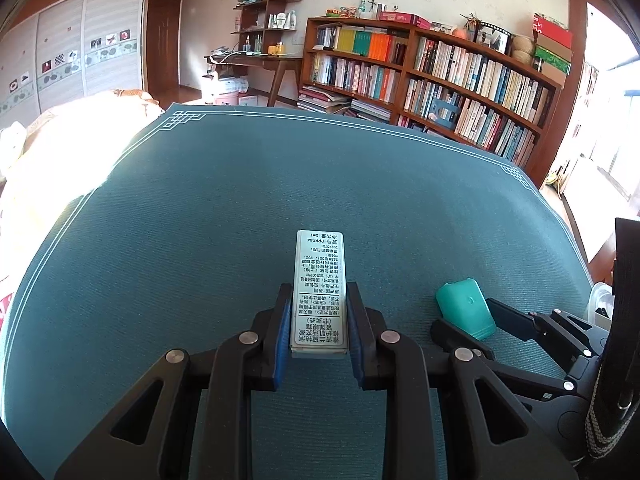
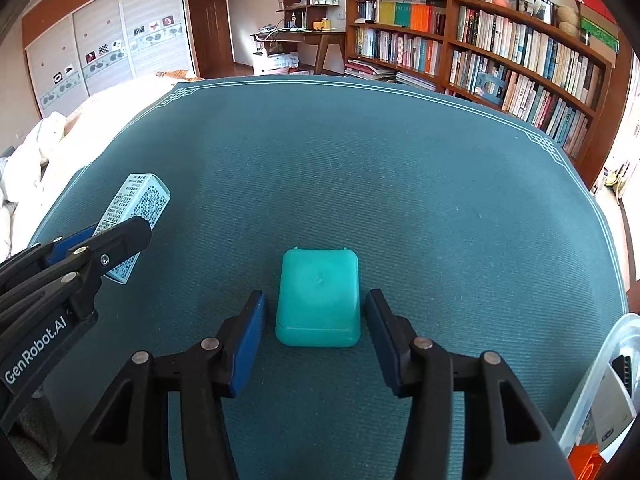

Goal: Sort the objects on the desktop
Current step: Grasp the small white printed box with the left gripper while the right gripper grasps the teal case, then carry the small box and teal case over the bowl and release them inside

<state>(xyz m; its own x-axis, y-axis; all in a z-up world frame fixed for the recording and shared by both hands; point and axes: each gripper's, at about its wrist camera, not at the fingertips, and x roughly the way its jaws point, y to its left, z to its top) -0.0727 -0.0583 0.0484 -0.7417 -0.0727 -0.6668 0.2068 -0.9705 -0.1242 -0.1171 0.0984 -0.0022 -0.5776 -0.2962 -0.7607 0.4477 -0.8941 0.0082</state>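
My left gripper (image 1: 319,320) is shut on a long silver box (image 1: 319,292) with printed Chinese text and holds it over the teal table mat (image 1: 240,208). The box (image 2: 134,216) and the left gripper (image 2: 116,240) also show at the left of the right wrist view. My right gripper (image 2: 314,328) is open, with its fingers on either side of a small teal plastic case (image 2: 319,298) that lies on the mat, apart from both pads. In the left wrist view the teal case (image 1: 466,314) sits at the right, between the right gripper's fingers (image 1: 508,316).
A clear plastic bin (image 2: 600,396) holding items stands at the mat's right edge. A bed with light bedding (image 2: 48,144) lies to the left. Bookshelves (image 1: 440,76) and a desk (image 1: 256,60) stand beyond the far edge of the table.
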